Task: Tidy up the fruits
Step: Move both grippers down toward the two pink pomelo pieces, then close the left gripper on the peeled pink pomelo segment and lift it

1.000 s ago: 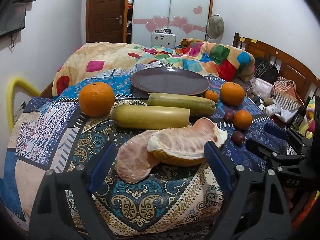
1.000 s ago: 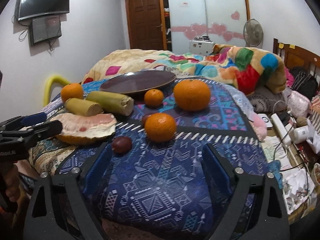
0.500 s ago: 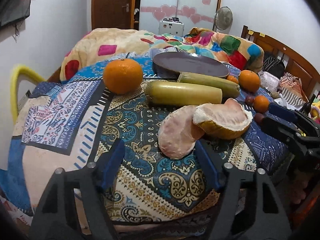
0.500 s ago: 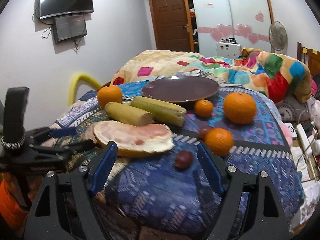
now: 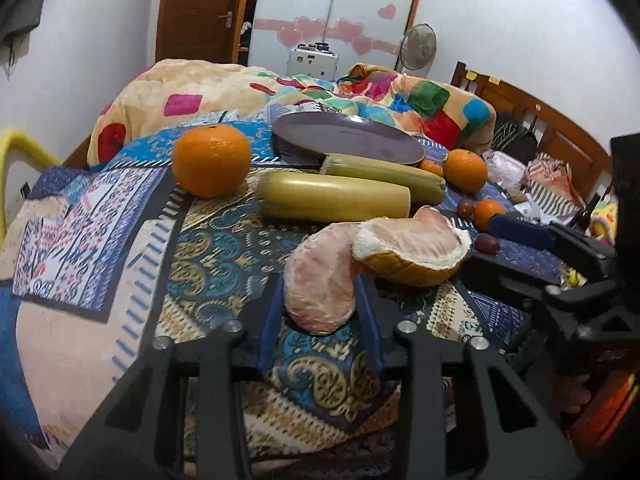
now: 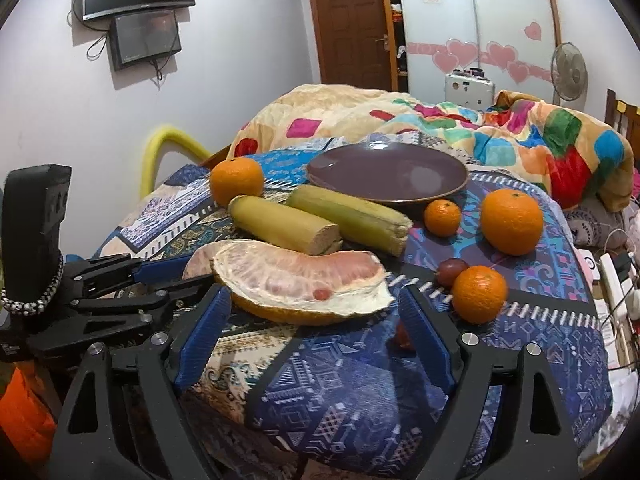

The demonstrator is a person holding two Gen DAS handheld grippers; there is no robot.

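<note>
Pomelo segment [image 5: 320, 292], peeled, pink, lies on patterned bedspread [image 5: 120, 220] at near edge; left gripper [image 5: 320, 320] pads pressed against both its sides. Just right: pomelo wedge in rind [image 6: 300, 284], right gripper [image 6: 316, 320] spread wide around it. No legible writing.
</note>
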